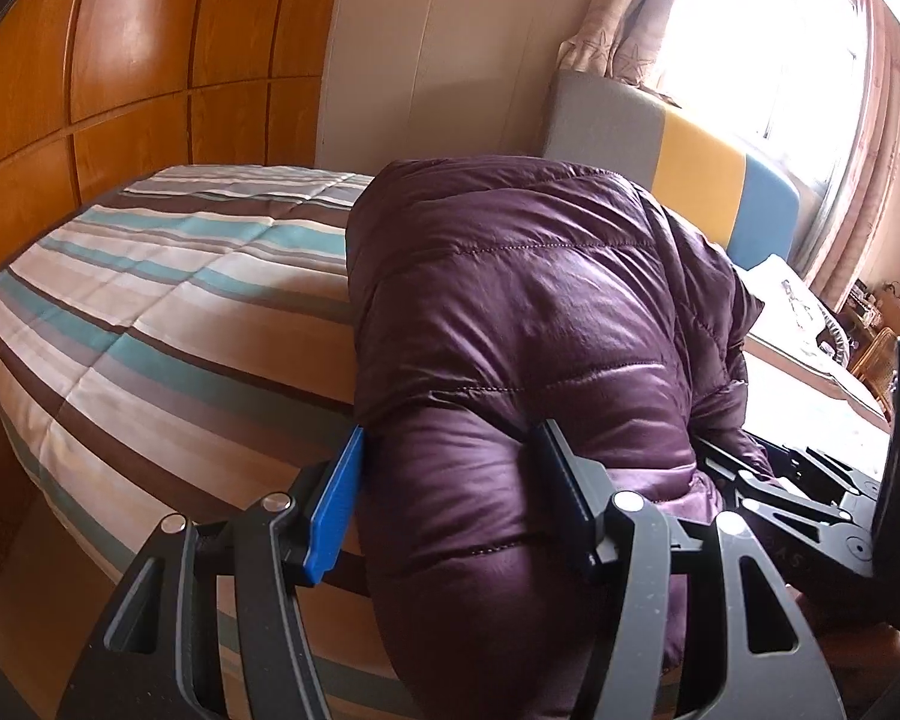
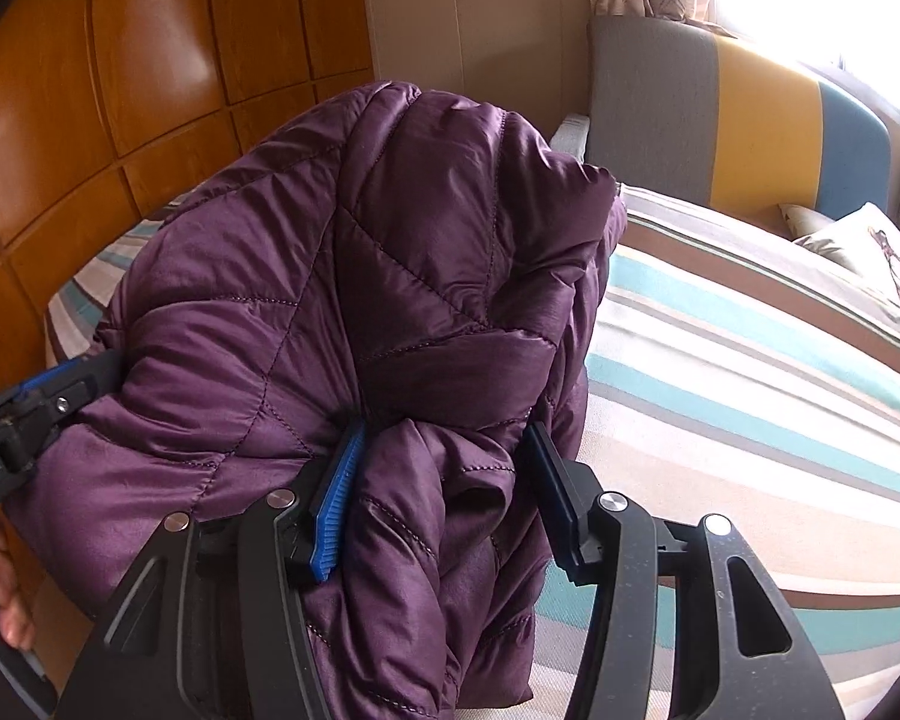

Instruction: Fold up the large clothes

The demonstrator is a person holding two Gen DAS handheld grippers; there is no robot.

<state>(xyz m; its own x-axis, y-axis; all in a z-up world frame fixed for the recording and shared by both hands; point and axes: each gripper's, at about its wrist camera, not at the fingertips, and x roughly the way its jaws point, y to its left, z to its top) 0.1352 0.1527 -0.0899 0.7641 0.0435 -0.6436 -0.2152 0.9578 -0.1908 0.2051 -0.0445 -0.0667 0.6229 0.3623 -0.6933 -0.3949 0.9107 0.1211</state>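
over the striped bed (image 1: 168,300), a purple quilted jacket (image 1: 540,324) is held up in a bunched mass, part of it draped down past the edge nearest the cameras. the left gripper (image 1: 450,498) pinches a thick padded roll of the jacket between its blue and black pads, and the right gripper (image 2: 444,480) does the same on a crumpled fold of the jacket (image 2: 342,264) beside it. neither pair of jaws comes fully together; the puffy filling keeps them apart, so each grip is a squeeze on soft bulk and not on a thin edge.

by the look of it, the jacket is light for its size, soft and springy, and its shiny shell looks slippery. that suggests a fold will tend to puff back open and layers may slide over each other unless pressed flat. a hold on a stitched seam or a hem would probably slip less than a hold on a smooth padded panel. the two holds sit close together, so much of the jacket hangs unsupported. behind the bed stand a wooden wall panel (image 2: 120,90), a grey, yellow and blue headboard (image 2: 750,120), and a pillow (image 2: 870,252) near the window (image 1: 768,36).
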